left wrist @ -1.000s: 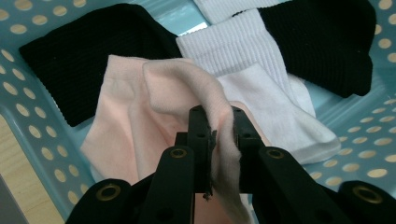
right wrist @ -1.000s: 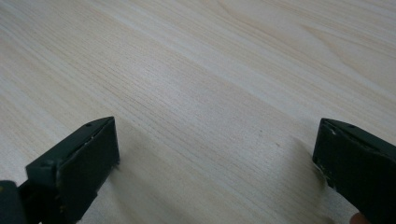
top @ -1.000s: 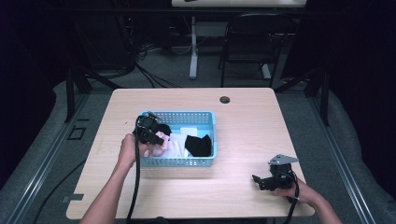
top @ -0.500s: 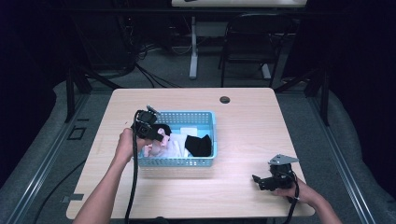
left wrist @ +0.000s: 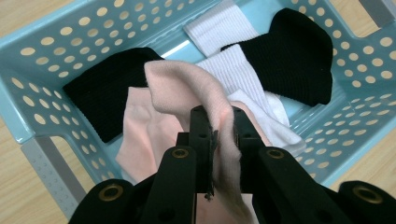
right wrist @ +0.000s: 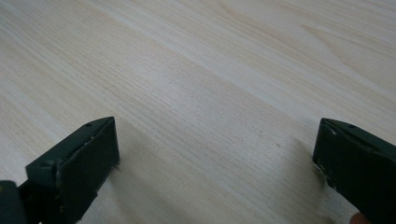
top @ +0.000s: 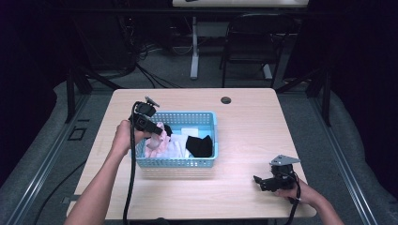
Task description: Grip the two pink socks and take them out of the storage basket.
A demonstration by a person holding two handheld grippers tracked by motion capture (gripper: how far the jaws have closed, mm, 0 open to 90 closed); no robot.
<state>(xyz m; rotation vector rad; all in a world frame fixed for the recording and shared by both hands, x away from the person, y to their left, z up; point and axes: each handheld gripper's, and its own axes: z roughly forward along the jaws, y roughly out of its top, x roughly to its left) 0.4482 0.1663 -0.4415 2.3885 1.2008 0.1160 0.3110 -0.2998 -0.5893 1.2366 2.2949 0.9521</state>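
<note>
A light blue perforated basket (top: 206, 162) (left wrist: 28, 102) stands on the wooden table and holds several socks. My left gripper (top: 155, 135) (left wrist: 218, 122) is shut on a pale pink sock (left wrist: 187, 88) (top: 157, 140), which hangs lifted above the basket's left half. Beneath it lie another pink sock (left wrist: 140, 135), a black sock (left wrist: 98, 93), white socks (left wrist: 233, 70) (top: 177, 146) and a second black sock (left wrist: 289, 51) (top: 199, 146). My right gripper (top: 259, 180) (right wrist: 215, 154) rests low over bare table at the front right, jaws wide apart with nothing between them.
A small dark round grommet (top: 225, 100) sits near the table's far edge. Bare tabletop (top: 263, 126) lies right of the basket. A chair (top: 246, 51) and cables stand on the floor behind the table.
My left gripper has risen above the basket with the pink sock pinched in it, pulling the sock up from the pile. The right gripper has stayed where it was.
</note>
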